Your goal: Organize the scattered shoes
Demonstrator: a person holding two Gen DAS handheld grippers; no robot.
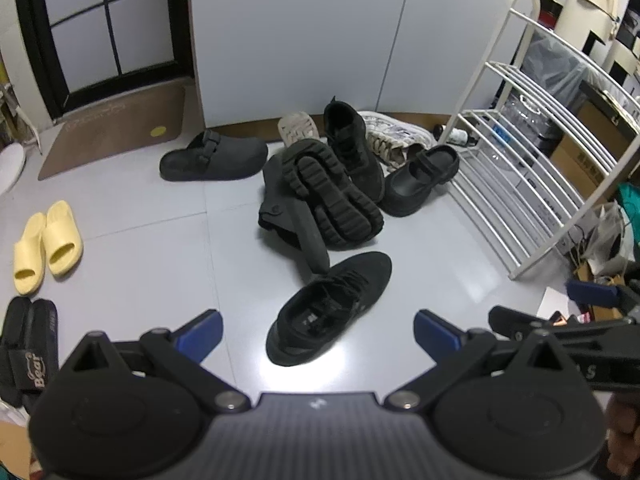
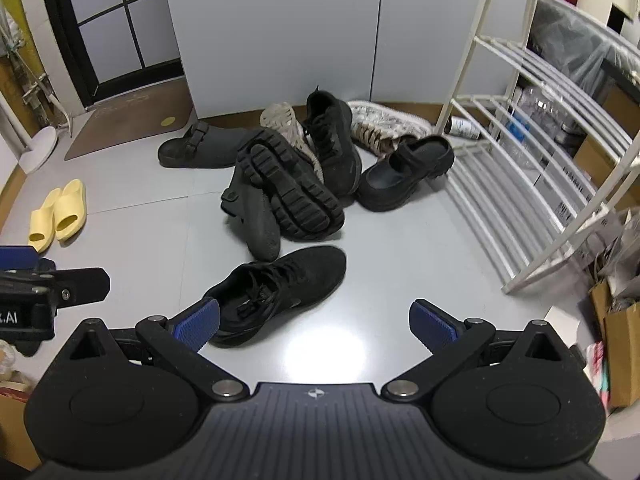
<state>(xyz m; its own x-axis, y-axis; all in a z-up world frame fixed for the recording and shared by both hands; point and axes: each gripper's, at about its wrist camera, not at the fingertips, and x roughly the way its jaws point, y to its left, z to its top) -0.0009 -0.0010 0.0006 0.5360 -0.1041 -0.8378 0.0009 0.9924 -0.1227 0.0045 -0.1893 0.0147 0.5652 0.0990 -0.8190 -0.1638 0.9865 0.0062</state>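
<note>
My left gripper [image 1: 318, 330] hangs over the pale tiled floor [image 1: 140, 248], jaws spread wide with nothing between the blue pads. My right gripper [image 2: 314, 322] is just as wide and empty; a black sneaker [image 2: 276, 294] lies on the floor beyond its left pad. That sneaker sits nearest me, apart from the heap of shoes [image 1: 332, 176] against the white wall panels. In the heap, a chunky black sole [image 1: 332, 192] faces up, a black strap shoe [image 1: 422, 178] leans beside the white wire rack [image 1: 516, 184], and pale sneakers [image 1: 394, 138] lie behind. A dark clog [image 1: 212, 158] rests alone towards the brown mat [image 1: 116, 128]. Yellow slides [image 1: 46, 246] stand paired at far left. Below them, black slides [image 1: 28, 348] carry a strap reading "Bear". In the right wrist view, lettering ending ".AI" shows on my left tool.
</note>
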